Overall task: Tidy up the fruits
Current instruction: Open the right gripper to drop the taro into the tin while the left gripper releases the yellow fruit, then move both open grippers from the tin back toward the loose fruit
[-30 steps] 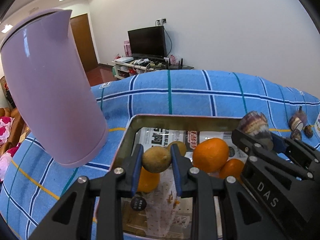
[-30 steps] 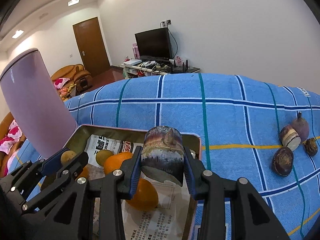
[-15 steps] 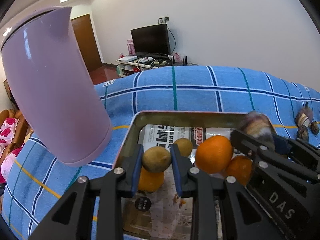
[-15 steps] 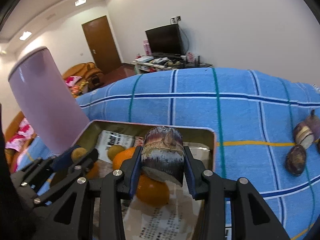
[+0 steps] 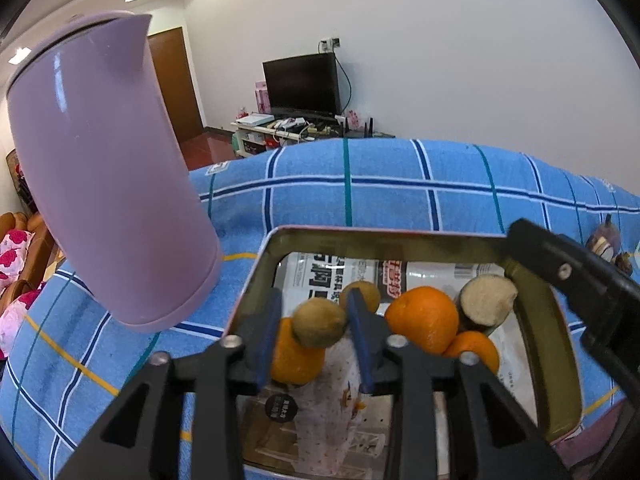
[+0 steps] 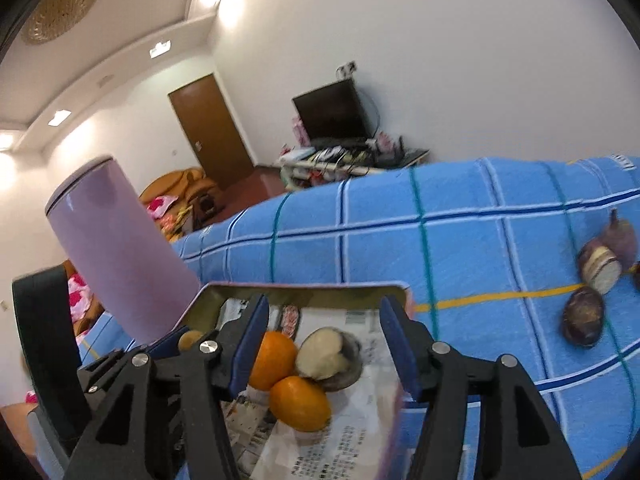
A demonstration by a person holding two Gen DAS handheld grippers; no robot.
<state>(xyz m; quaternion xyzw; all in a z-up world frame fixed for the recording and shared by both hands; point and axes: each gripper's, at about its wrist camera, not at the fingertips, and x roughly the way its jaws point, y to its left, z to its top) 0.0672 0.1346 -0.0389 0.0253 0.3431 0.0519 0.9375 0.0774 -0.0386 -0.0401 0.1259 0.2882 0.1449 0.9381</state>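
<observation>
Blue checked cloth (image 5: 384, 196) — lines of navy, white, teal and a little yellow. Pale lilac kettle (image 5: 104, 184), plain all over. Dull gold-green tray (image 5: 384, 236) with a pinkish outer rim, lined with black-and-white newspaper (image 5: 332, 268) bearing red headings. Bright orange oranges (image 5: 422, 324); tan-brown kiwi (image 5: 319, 322); cut taro (image 6: 324, 354) — cream face, dark purplish-brown skin. Same dark purple-brown on taro pieces (image 6: 583, 316) out on the cloth. Black gripper frames, blue pads (image 6: 394, 340). White walls, brown door (image 6: 212, 132), black television (image 5: 304, 82).
</observation>
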